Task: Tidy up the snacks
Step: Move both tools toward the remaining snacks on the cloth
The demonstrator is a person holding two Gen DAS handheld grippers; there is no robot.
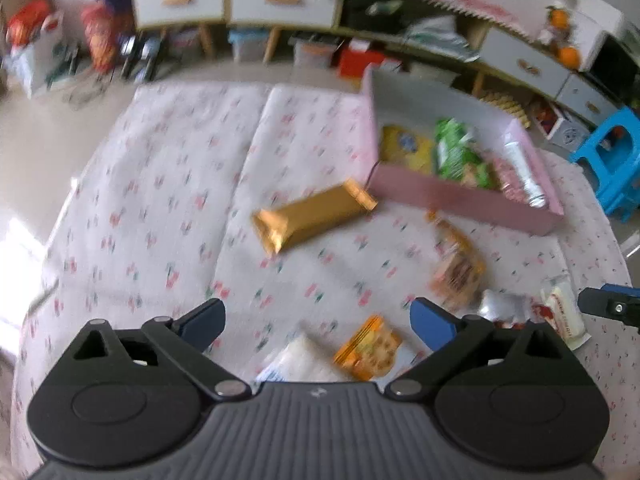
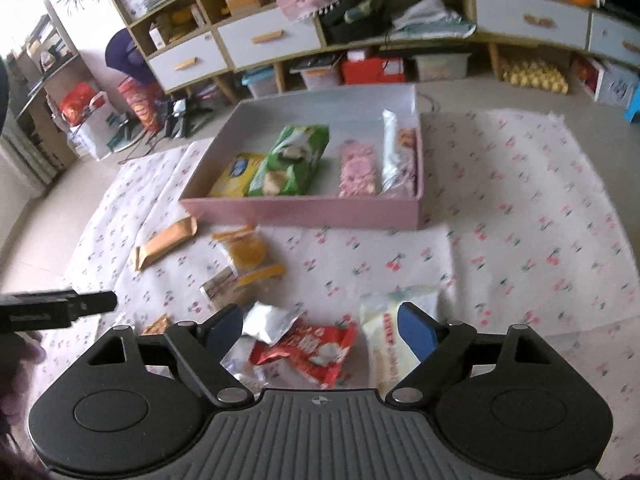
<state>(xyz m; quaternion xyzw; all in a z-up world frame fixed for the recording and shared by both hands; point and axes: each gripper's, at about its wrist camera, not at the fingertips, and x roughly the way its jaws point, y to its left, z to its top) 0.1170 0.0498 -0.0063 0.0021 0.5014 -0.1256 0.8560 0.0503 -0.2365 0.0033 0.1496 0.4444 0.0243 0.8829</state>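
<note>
Both grippers — left gripper (image 1: 318, 322), right gripper (image 2: 320, 330) — open above loose snacks.

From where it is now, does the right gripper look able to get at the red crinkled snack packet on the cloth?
Probably yes. The right gripper is open and empty, and the red crinkled snack packet lies right between and below its fingers. Only a silver foil pouch overlaps its upper left corner; the rest looks clear.

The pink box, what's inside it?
The pink box holds four snack packets side by side: a yellow one, a green one, a pink one and a white one. Anything lying under them is hidden.
</note>
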